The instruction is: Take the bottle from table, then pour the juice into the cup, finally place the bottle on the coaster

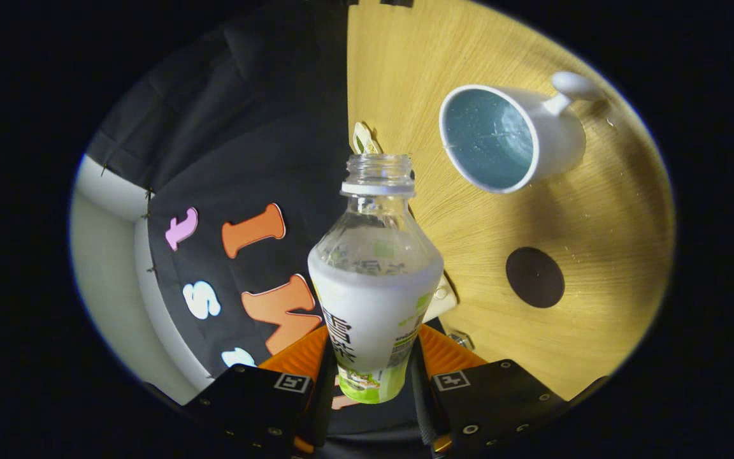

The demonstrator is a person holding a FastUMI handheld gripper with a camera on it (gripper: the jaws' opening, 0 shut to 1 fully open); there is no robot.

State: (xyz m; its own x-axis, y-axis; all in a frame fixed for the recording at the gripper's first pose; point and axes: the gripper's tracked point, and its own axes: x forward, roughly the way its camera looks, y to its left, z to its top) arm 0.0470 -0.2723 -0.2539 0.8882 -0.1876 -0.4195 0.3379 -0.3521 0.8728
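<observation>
While my two fingers press on either side of the bottle [372,299], I hold it clamped at its lower labelled body, the gripper [372,376] closed around it with the neck pointing forward along my fingers; the bottle is uncapped, its clear threaded mouth open above a white collar ring, and a white label with some green print wraps the part I grip. The scene is rotated in my view, so the wooden table [482,223] stands like a wall beside the bottle and the dark cloth wall of the booth fills the other side. Beyond the bottle's mouth and off to the table side sits the cup [510,137], white outside and pale blue inside, its opening turned towards me and its handle on the far side; it is apart from the bottle. Nearer to my fingers than the cup, a dark round coaster [534,277] lies flat on the table, bare, well apart from the cup.
</observation>
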